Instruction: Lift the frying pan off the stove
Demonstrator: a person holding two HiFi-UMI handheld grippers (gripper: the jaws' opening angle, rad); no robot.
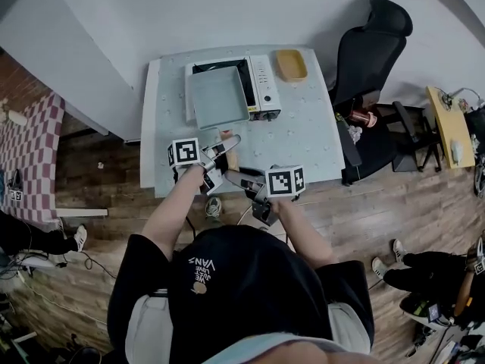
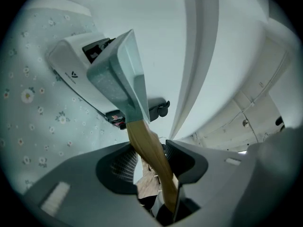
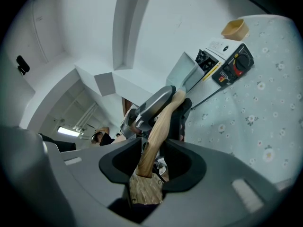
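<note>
A square pale-green frying pan (image 1: 218,97) with a wooden handle (image 1: 231,158) hangs over the white portable stove (image 1: 261,82), and its near edge reaches past the stove's front. In the left gripper view the pan (image 2: 118,74) looks raised and tilted above the stove (image 2: 75,65). My left gripper (image 1: 226,145) is shut on the middle of the handle (image 2: 149,150). My right gripper (image 1: 244,179) is shut on the handle's end (image 3: 158,131), just behind the left gripper (image 3: 151,105).
The stove stands on a table with a flowered cloth (image 1: 303,142), and a yellow bowl (image 1: 291,64) sits at its back right corner. A black office chair (image 1: 371,44) stands to the right of the table. A white wall runs behind it.
</note>
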